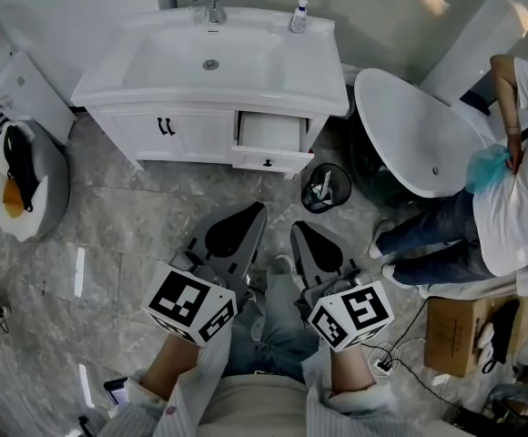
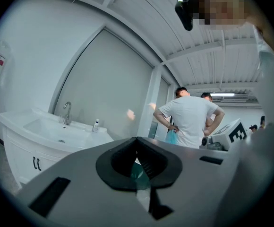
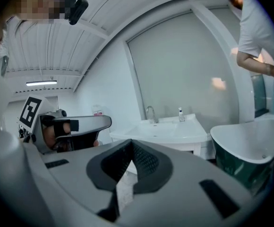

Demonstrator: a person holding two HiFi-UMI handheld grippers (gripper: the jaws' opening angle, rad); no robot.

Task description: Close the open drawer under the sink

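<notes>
One drawer stands pulled out under the sink's right half, its inside plain white. Two cabinet doors are beside it. One tap and one bottle stand on the rim. One floor bin holds scraps too small to tell. The left gripper and right gripper are well short of the drawer, jaws closed on nothing. A person is cut off at the right.

Glossy white sink, chrome metal faucet, polished grey marble floor, matt grey plastic tongs.
</notes>
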